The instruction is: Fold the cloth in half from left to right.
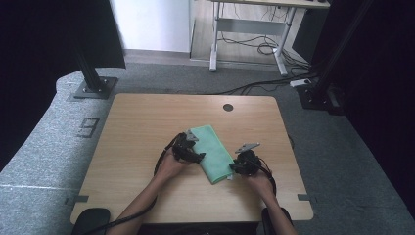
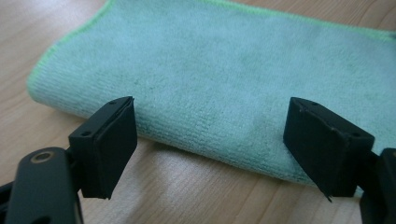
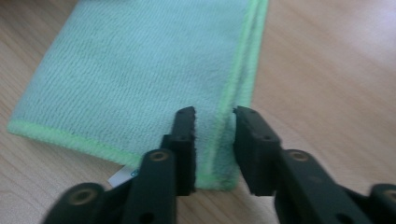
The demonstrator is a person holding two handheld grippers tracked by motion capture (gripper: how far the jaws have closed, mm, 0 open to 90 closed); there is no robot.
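Observation:
A folded green microfibre cloth [image 1: 210,152] [image 2: 224,70] [image 3: 130,70] lies flat on the wooden table [image 1: 147,117], running from the middle towards the near right. My left gripper [image 1: 195,147] [image 2: 210,109] sits at the cloth's left long edge with its jaws wide apart, their tips over that folded edge and nothing pinched. My right gripper [image 1: 233,169] [image 3: 215,116] is at the cloth's near right corner. Its jaws stand close together, one on each side of the bright green hem, and the cloth there still lies flat. A small white tag [image 3: 121,176] peeks out under that corner.
A round cable hole [image 1: 228,107] sits near the table's far edge. Bare wood surrounds the cloth on all sides. Beyond the table are grey carpet, black frame posts [image 1: 90,73] at both back corners and a white desk frame [image 1: 249,34] with cables.

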